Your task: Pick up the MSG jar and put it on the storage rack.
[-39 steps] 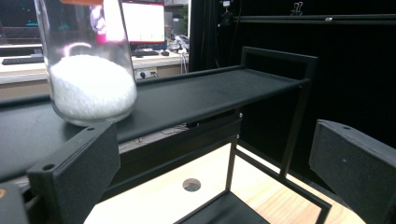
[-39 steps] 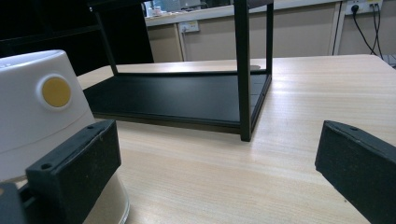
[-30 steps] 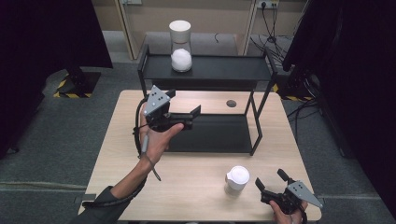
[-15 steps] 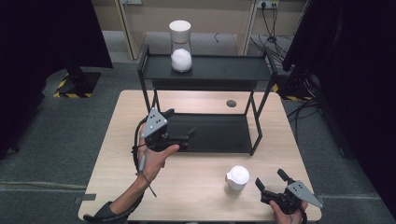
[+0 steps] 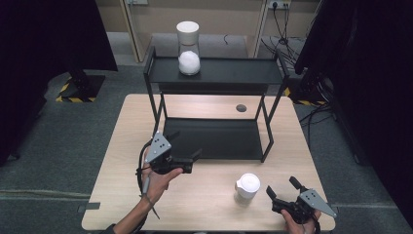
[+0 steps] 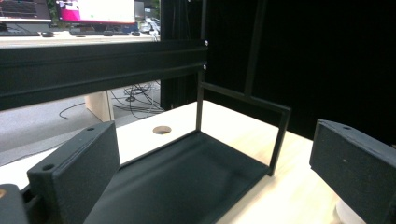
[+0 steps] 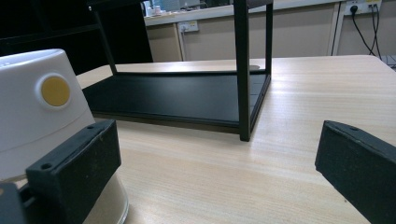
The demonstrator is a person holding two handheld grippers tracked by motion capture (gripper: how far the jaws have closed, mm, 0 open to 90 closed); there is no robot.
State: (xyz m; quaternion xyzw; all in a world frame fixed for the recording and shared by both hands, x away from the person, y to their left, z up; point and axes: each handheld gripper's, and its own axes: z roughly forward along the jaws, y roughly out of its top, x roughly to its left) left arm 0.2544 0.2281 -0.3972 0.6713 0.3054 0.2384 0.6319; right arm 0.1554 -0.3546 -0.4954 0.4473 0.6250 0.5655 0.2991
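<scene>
The right tool (image 5: 282,190), jaws spread wide and empty, rests low on the pale wooden counter (image 5: 209,200) just beside the small white-lidded jar (image 5: 247,187); its own view reveals a round yellow dot (image 7: 55,91) on that lid. The left tool (image 5: 187,158), also open and empty, hovers before the black two-tier metal shelf (image 5: 214,139), whose top tier carries a tall glass jar of white filling (image 5: 188,48).

We are seeing even overhead light brightening the table (image 5: 209,200) — its surroundings are falling into near-black, soft shadows are pooling under the rack (image 5: 214,139), and close jaws are blurring slightly.
</scene>
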